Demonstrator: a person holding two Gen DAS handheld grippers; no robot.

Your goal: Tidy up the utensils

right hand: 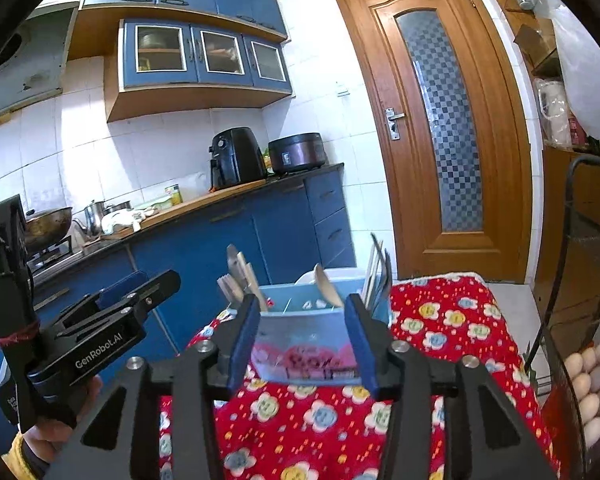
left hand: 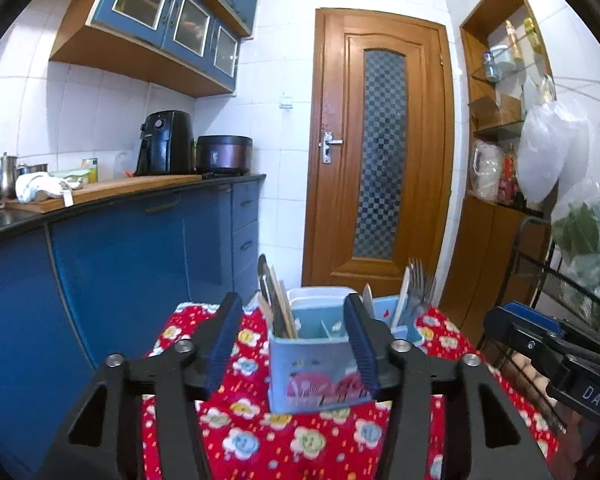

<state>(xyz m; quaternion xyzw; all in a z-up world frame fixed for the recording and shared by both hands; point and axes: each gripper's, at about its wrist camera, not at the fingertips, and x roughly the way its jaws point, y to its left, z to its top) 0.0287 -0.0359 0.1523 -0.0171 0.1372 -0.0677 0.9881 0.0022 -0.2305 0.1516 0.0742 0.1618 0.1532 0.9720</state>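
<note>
While both grippers hang open and empty, the left gripper (left hand: pixel 292 344) and right gripper (right hand: pixel 300 340) face the blue caddy (left hand: pixel 316 372) on the red cloth (left hand: pixel 300 440). Forks (left hand: pixel 418 280) stand sorted already; next seems a check for strays.

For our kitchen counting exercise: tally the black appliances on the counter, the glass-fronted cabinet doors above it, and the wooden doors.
Black appliances: 2 (air fryer, rice cooker)
Glass-fronted cabinet doors: 3
Wooden door: 1
Total: 6
</note>
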